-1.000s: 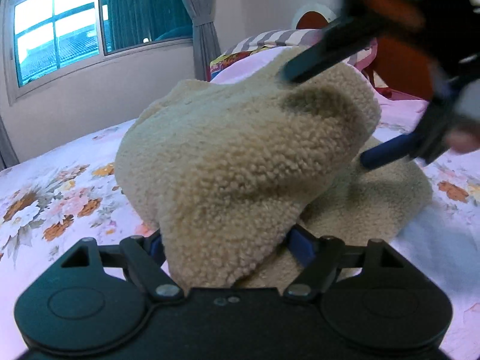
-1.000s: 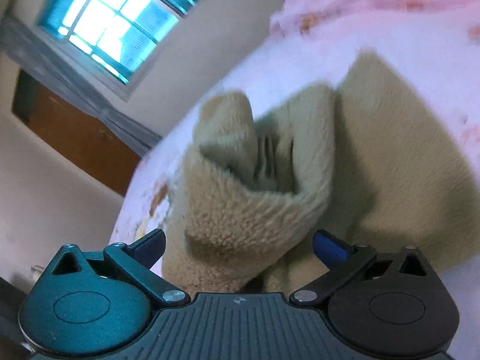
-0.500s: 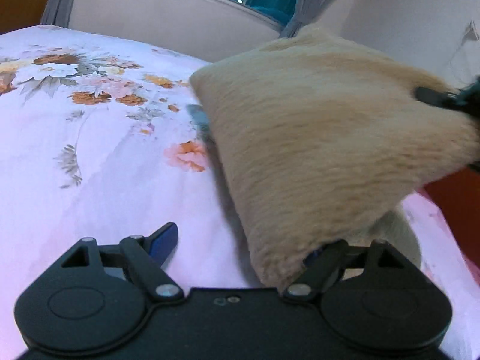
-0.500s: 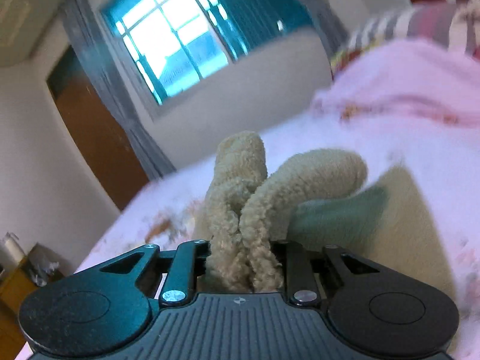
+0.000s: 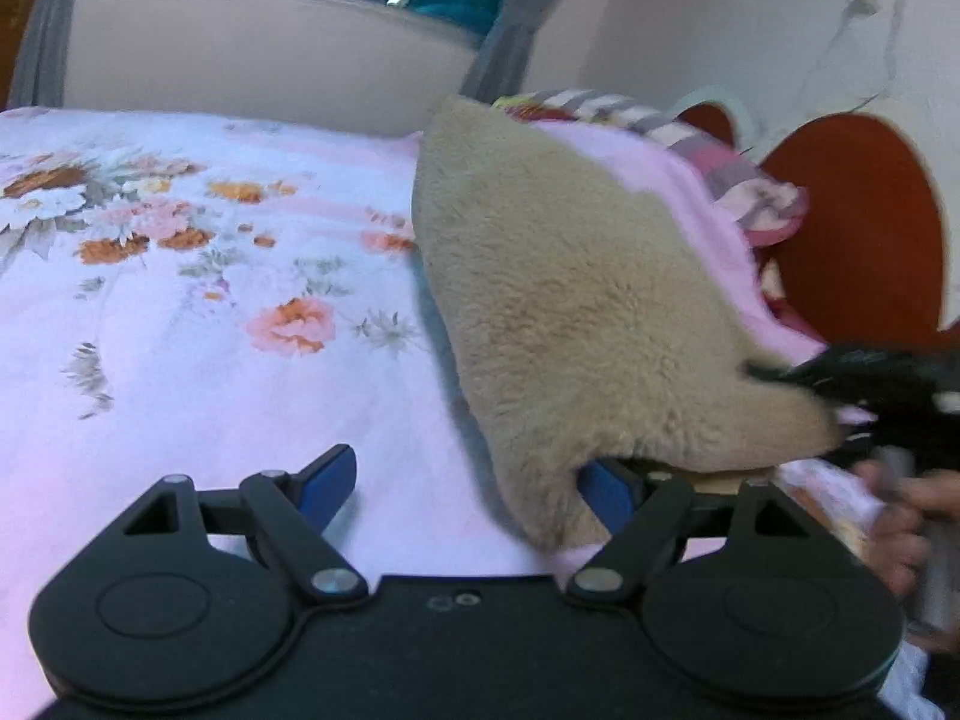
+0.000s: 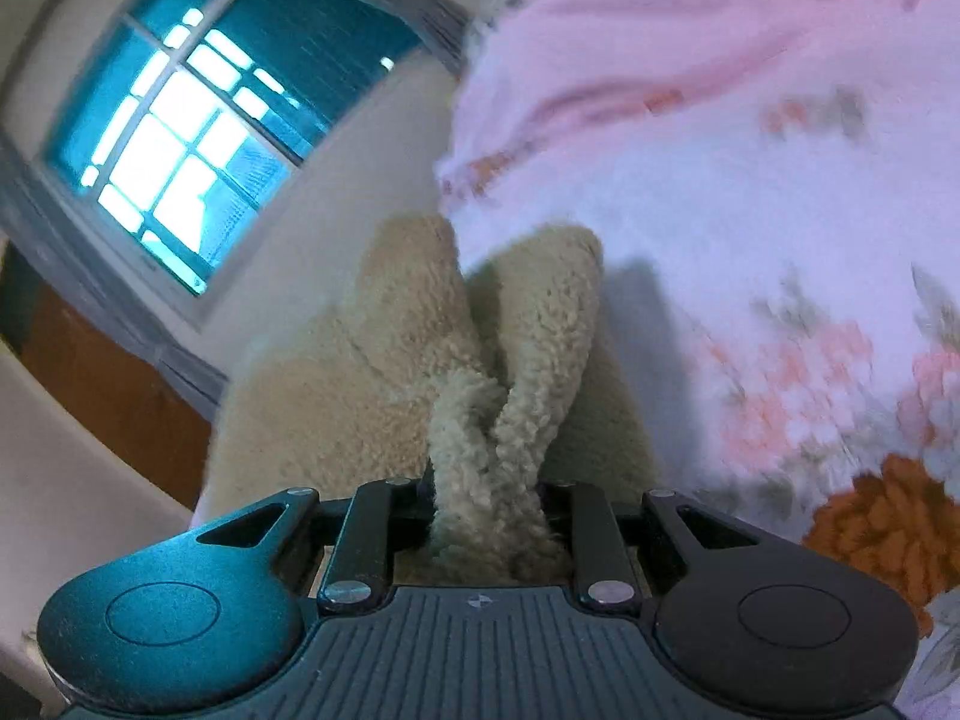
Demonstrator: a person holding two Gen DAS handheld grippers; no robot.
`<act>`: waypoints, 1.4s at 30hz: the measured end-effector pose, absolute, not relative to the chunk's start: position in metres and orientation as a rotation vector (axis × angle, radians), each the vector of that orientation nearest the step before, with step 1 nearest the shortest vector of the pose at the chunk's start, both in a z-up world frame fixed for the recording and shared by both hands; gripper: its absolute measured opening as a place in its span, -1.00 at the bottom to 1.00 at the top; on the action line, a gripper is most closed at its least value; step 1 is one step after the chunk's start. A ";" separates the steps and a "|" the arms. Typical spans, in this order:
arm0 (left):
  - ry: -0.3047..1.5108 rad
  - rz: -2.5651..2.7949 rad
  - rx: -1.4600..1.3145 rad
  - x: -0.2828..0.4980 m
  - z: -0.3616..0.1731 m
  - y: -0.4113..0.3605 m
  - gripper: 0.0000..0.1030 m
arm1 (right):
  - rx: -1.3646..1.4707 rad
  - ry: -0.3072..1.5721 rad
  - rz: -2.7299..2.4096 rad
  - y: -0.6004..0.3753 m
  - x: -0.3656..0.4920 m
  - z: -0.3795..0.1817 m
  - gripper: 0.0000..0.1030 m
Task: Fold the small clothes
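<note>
Fleece garment (image 5: 576,312) swung rightward, floral bedsheet (image 5: 198,312) exposed, window (image 6: 180,138) behind

No readable txt, labels, brands or nos. anywhere in either view.

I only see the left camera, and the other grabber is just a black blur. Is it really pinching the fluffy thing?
Observer: Yes. The right gripper is shut on a bunch of the fleece.
Child: Just one layer?
Observer: No. Two thick folds are squeezed together where it grips, and they poke out past it like two ears.
Child: What's next to it?
Observer: The sheet, with a big orange flower printed close by on the gripper's right.
</note>
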State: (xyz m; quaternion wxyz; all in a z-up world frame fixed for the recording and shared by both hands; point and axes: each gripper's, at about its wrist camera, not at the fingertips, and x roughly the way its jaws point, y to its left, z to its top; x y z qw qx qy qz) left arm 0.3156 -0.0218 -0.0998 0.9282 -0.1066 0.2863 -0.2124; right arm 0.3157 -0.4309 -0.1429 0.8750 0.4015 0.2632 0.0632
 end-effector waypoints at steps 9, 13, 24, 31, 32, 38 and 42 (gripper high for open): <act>0.592 -0.514 -0.267 0.407 -0.050 -0.047 0.56 | 0.847 0.536 0.119 -0.438 0.308 -0.146 -0.60; 0.791 -0.541 -0.277 0.469 -0.079 -0.085 0.66 | 0.800 0.471 0.041 -0.457 0.304 -0.126 -0.12; 0.741 -0.548 -0.133 0.463 -0.075 -0.100 0.70 | 0.281 0.572 0.168 -0.395 0.433 -0.063 -0.12; 0.579 -0.489 -0.094 0.419 -0.047 -0.067 0.63 | 0.287 0.549 0.182 -0.381 0.417 -0.074 -0.05; 0.566 -0.479 -0.078 0.407 -0.044 -0.064 0.62 | 0.294 0.560 0.177 -0.383 0.413 -0.073 -0.05; 0.510 -0.393 -0.006 0.320 -0.049 -0.052 0.63 | 0.324 0.520 0.170 -0.390 0.377 -0.063 -0.05; 0.582 -0.388 -0.008 0.308 -0.071 -0.066 0.61 | 0.340 0.484 0.138 -0.393 0.351 -0.052 -0.05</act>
